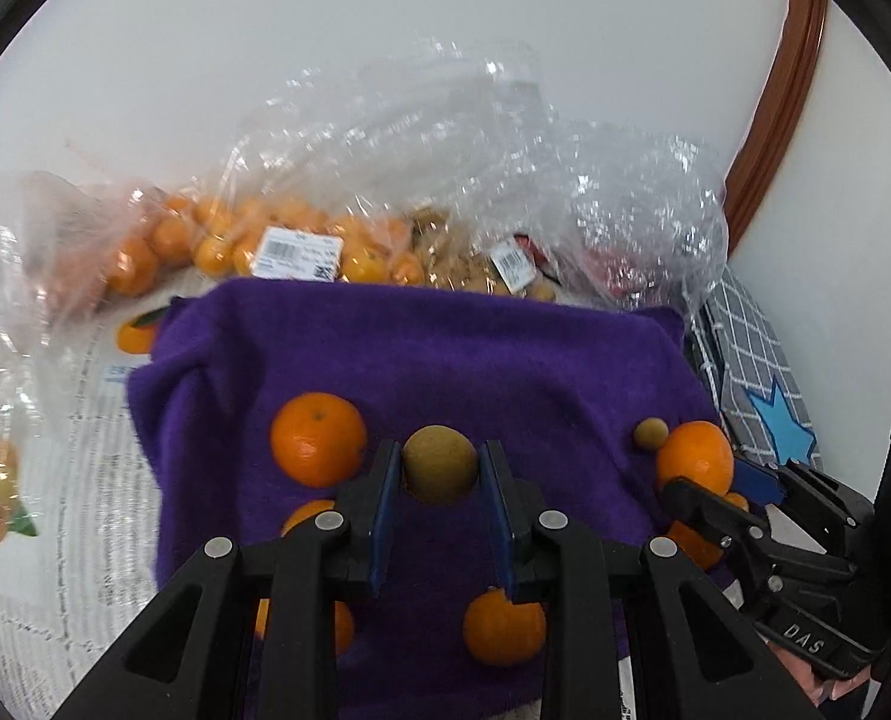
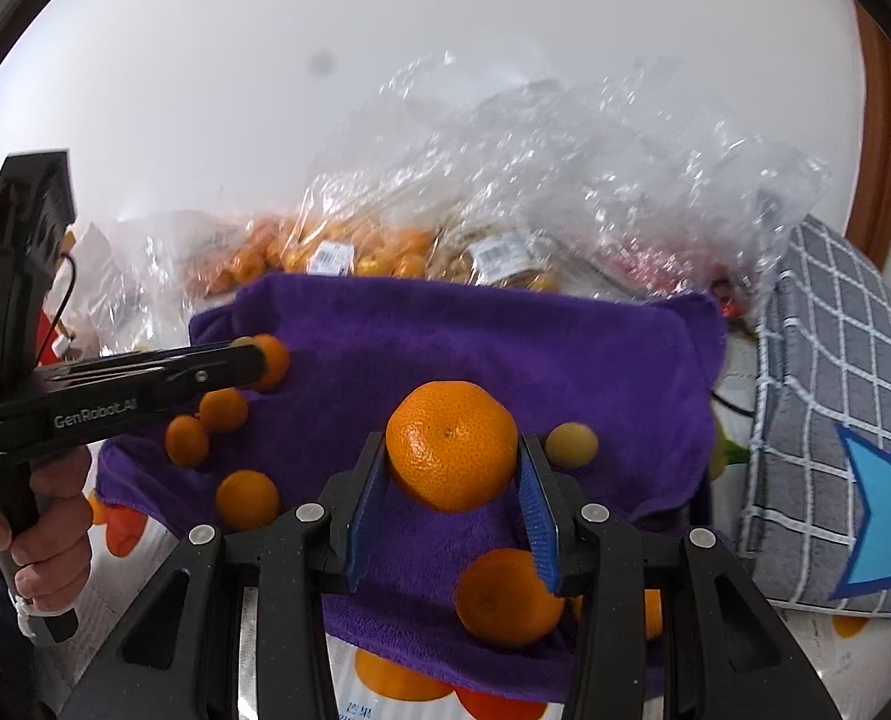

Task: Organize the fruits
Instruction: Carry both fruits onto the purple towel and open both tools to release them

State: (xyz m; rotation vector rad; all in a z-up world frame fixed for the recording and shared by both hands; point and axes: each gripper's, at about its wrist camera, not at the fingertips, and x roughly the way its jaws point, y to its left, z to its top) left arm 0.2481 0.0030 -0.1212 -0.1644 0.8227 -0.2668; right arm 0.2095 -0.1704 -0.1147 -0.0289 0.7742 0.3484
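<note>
Left tongs (image 1: 439, 474) pinch a longan (image 1: 439, 463); right tongs (image 2: 451, 468) pinch a mandarin (image 2: 451, 444). Bags (image 1: 301, 240) at the cloth's (image 1: 445, 348) far edge hold mandarins.

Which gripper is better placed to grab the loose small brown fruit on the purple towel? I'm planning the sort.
Neither is free: the left gripper holds a brown fruit, the right gripper a tangerine. Once emptied, probably the right; the loose small brown fruit lies just beside its fingertip.

Loose on purple towel (image 1: 445, 360): six tangerines (image 1: 318, 439), two brown fruits (image 1: 439, 463).
</note>
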